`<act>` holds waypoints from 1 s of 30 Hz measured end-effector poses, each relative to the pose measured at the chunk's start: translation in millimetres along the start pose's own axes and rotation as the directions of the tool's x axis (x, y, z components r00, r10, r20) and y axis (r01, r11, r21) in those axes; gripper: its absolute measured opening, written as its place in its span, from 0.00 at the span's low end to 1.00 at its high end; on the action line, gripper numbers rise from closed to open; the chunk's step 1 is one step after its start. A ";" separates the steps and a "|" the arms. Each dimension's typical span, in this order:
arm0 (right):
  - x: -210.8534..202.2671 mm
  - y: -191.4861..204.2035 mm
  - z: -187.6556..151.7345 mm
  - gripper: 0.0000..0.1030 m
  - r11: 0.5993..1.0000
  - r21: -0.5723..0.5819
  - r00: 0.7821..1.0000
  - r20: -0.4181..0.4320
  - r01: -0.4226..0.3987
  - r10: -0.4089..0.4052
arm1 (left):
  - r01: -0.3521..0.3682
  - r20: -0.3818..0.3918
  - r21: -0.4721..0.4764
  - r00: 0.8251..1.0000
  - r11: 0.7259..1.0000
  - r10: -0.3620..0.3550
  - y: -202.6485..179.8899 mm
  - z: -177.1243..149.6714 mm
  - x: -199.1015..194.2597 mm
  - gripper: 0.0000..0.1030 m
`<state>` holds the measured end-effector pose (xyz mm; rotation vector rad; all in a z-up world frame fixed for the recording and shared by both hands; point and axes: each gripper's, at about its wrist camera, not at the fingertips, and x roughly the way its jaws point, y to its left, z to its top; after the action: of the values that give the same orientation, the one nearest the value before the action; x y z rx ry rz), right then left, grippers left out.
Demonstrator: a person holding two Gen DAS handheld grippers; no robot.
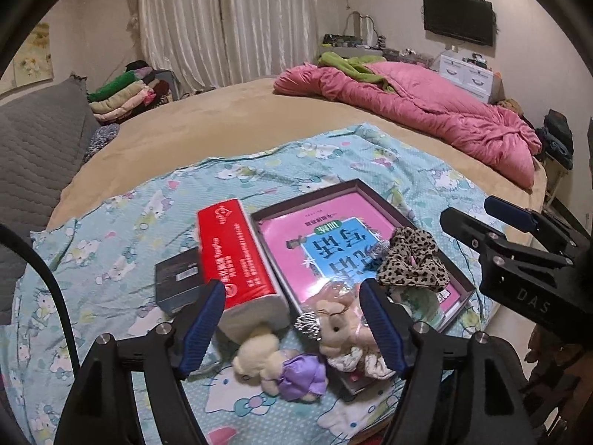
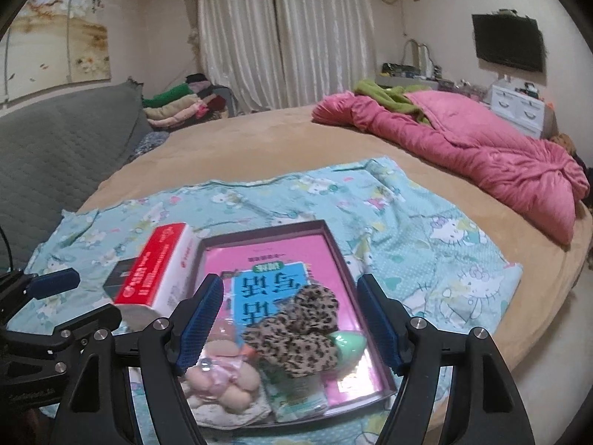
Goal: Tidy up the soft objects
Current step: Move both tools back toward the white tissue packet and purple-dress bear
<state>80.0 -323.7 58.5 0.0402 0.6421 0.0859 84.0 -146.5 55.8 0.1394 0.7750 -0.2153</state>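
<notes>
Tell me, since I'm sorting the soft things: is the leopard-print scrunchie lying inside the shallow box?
Yes, the leopard-print scrunchie rests on the pink book inside the shallow box.

The bed is viewed obliquely downward at close range from both wrist cameras, side by side, with the shallow box [image 1: 465, 283] [image 2: 335, 239] shared.

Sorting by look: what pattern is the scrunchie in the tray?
Leopard print scrunchie, tan with black spots; clearest in right wrist view.

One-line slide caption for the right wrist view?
Open right gripper above a leopard-print scrunchie in a shallow box on a cartoon-print sheet.
</notes>
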 end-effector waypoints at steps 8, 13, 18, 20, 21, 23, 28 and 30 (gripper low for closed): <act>-18.2 33.9 5.3 0.74 0.997 -0.063 0.999 0.010 -0.040 0.040 | -0.055 0.028 -0.012 0.998 0.998 0.055 20.4 -1.6 -23.2 0.73; -29.9 55.3 9.2 0.74 0.992 -0.108 0.997 0.021 -0.066 0.069 | -0.075 0.044 -0.027 0.996 0.997 0.076 32.5 -3.7 -35.9 0.73; -35.4 73.0 10.1 0.74 0.985 -0.148 0.996 0.018 -0.087 0.090 | -0.096 0.050 -0.044 0.994 0.994 0.098 44.9 -7.3 -43.4 0.73; -36.6 80.2 9.0 0.74 0.982 -0.166 0.995 0.015 -0.092 0.096 | -0.100 0.050 -0.054 0.993 0.994 0.103 49.8 -8.2 -44.6 0.73; -36.7 82.1 8.7 0.74 0.981 -0.172 0.995 0.012 -0.094 0.098 | -0.102 0.049 -0.059 0.993 0.993 0.105 52.6 -8.8 -45.2 0.73; -36.6 86.7 7.8 0.74 0.978 -0.184 0.995 0.007 -0.099 0.102 | -0.104 0.048 -0.067 0.993 0.992 0.107 57.0 -10.4 -45.6 0.73; -35.3 99.2 4.0 0.74 0.970 -0.216 0.994 -0.009 -0.110 0.111 | -0.111 0.041 -0.092 0.992 0.990 0.115 69.2 -15.5 -46.2 0.73; -34.5 103.3 2.4 0.74 0.967 -0.227 0.993 -0.015 -0.114 0.113 | -0.113 0.038 -0.099 0.992 0.989 0.117 73.4 -17.7 -45.3 0.73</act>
<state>46.9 -224.1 87.6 -0.1451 0.6287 0.2699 58.4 -65.4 78.6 0.0870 0.7296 -0.0709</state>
